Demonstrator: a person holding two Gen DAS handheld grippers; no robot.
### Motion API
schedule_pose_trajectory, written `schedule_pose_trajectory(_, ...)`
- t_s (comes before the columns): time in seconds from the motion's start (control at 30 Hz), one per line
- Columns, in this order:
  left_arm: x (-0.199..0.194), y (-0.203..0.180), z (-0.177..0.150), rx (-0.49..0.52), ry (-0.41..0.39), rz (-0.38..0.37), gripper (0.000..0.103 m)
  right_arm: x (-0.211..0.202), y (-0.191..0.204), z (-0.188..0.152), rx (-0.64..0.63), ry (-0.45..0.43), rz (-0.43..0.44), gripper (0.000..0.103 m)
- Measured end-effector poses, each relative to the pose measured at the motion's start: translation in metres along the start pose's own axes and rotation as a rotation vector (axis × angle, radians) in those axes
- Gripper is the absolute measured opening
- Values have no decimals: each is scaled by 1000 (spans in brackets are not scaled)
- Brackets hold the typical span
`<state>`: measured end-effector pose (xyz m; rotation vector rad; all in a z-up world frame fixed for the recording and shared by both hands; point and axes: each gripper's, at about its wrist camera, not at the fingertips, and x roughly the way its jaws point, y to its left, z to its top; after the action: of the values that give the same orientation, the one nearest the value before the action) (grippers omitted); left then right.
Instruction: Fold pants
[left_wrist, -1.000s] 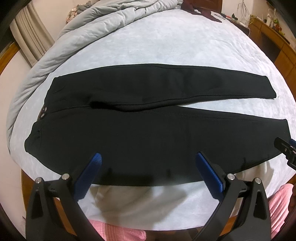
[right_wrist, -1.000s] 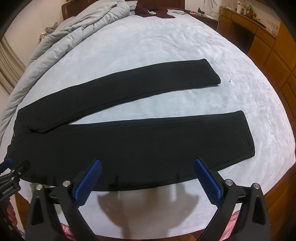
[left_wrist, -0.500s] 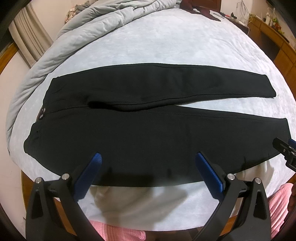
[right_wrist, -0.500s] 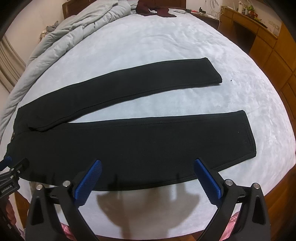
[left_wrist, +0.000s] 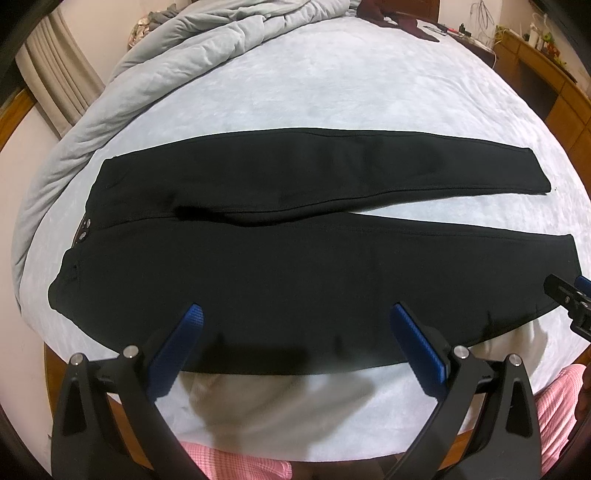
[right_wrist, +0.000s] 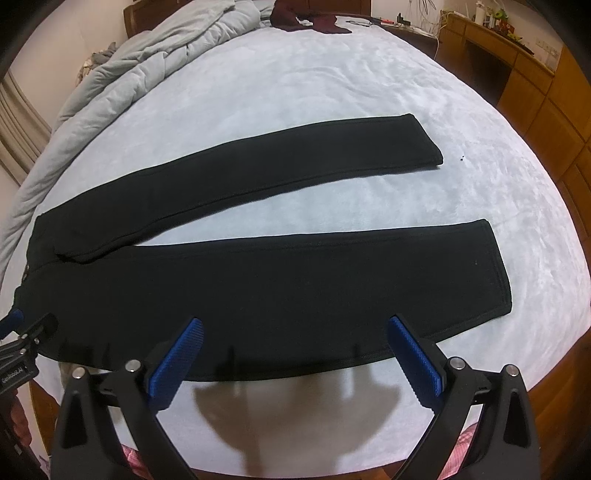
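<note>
Black pants (left_wrist: 295, 258) lie flat on the pale bed, waistband to the left, both legs running right and spread apart in a narrow V (right_wrist: 295, 273). My left gripper (left_wrist: 295, 325) hovers open above the near edge of the closer leg, around the thigh. My right gripper (right_wrist: 295, 332) hangs open over the same leg's near edge, closer to the hem (right_wrist: 498, 273). Nothing is between either pair of blue pads. Each gripper's tip shows at the edge of the other's view.
A rumpled grey duvet (left_wrist: 166, 74) is bunched along the bed's far left. A dark red garment (right_wrist: 306, 16) lies at the far end. Wooden cabinets (right_wrist: 554, 92) stand to the right. The bed's wooden edge (left_wrist: 55, 365) and pink checked clothing (left_wrist: 240, 465) are right below me.
Both grippers have crept slightly forward over the near leg. The pants have not moved.
</note>
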<state>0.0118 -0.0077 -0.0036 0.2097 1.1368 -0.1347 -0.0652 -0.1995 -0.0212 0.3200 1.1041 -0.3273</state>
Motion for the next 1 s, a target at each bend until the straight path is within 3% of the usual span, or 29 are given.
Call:
schedule_pose_trajectory(0.57, 0, -2, 1, 2, 0, 2, 100, -1, 1, 3, -7, -2, -1, 99)
schedule_pose_trajectory(0.7, 3, -3, 2, 4, 5, 5, 100, 2, -7, 12, -12, 7, 31, 99)
schedule_pose_trajectory(0.8, 7, -3, 8, 3, 1, 0, 100, 11, -35, 40, 22, -3, 57, 99)
schedule_pose_trajectory(1.0, 21, -22, 40, 20, -14, -53, 100, 65, -118, 129, 86, 10, -11, 99)
